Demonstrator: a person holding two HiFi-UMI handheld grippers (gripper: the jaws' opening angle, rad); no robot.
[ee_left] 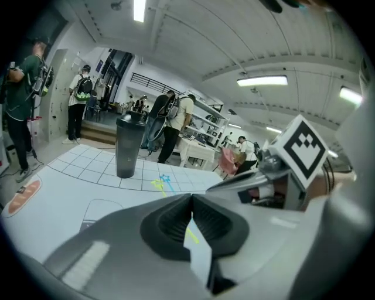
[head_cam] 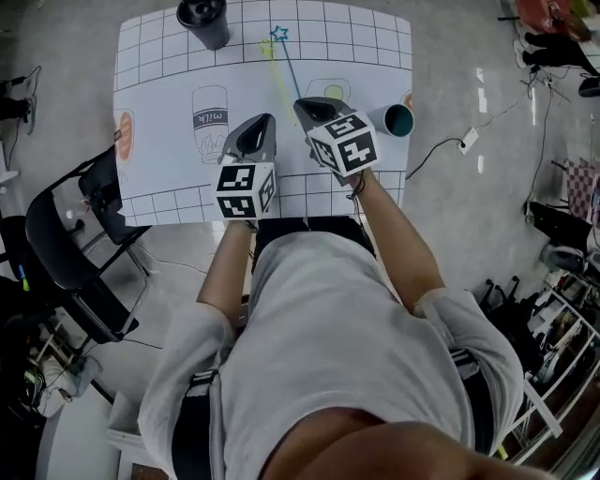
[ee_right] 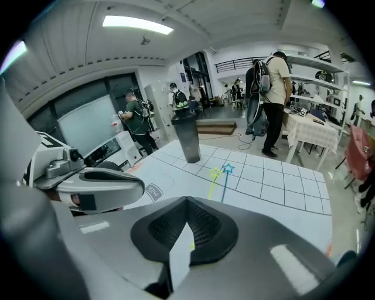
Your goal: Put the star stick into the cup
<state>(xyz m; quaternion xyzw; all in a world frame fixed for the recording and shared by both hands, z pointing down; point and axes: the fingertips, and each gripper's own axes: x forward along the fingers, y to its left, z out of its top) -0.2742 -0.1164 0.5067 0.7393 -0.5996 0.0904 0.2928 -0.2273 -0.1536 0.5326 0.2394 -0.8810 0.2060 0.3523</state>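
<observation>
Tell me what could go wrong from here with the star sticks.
The yellow star stick and the blue star stick lie close side by side; gripping one may drag the other.
The tall dark cup stands near the far edge of the table; a knock might tip it.
The left gripper and right gripper are shut; they must open first.

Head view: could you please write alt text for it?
Seen from above, a person holds left tongs and right tongs, both shut, over a white gridded table. Ahead lie a blue star stick and a yellow star stick; a dark cup stands far left.
</observation>
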